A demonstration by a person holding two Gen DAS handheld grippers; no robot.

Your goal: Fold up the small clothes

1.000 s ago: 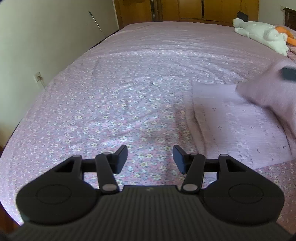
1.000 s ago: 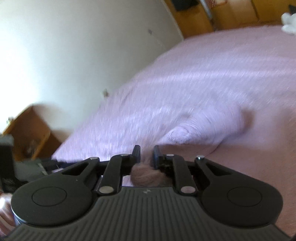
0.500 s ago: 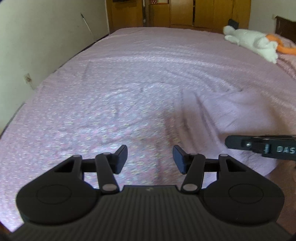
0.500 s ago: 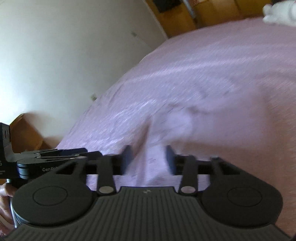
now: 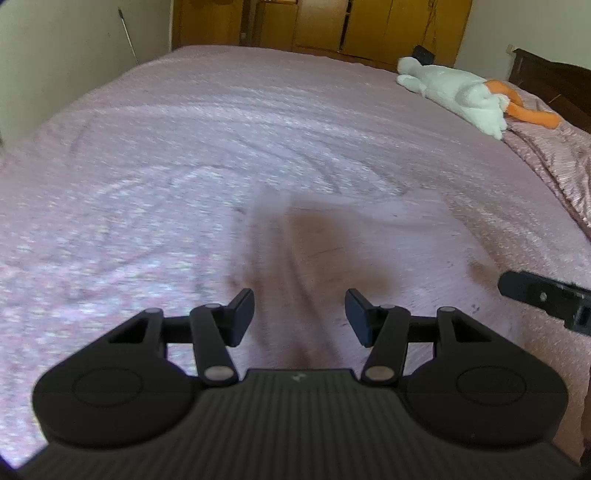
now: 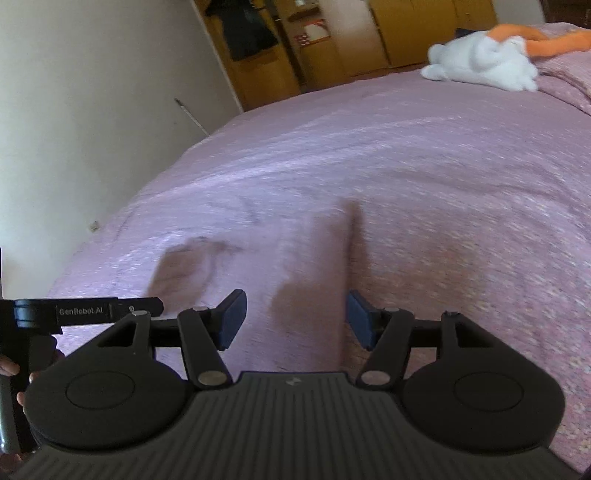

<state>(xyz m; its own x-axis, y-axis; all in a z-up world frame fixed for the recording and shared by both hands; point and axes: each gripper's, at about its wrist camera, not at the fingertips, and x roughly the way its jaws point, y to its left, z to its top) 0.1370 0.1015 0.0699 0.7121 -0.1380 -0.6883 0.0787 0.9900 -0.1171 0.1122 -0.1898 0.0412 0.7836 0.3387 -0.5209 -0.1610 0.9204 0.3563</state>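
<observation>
The right tongs have just been opening: a second ago they were pinched on a wad of the pink garment, and now their jaws stand apart with nothing pressed between them, only the cloth lying on the bed below. That reads as a fold just laid down and released. The garment now rests flat on the bed, blurred, from about 12 to 2 o'clock of the left tongs, whose jaws are likewise apart and empty, much as they were a second ago. In the left wrist view the tip of the right tongs shows at 3 o'clock; in the right wrist view the left tool sits at 9 o'clock with fingertips of the hand on its grip. Probably the next step is another fold or a smoothing pass. A white and orange plush toy lies far off at 1 o'clock, a wooden wardrobe beyond; nothing blocks the cloth, though motion blur hides its edges.
</observation>
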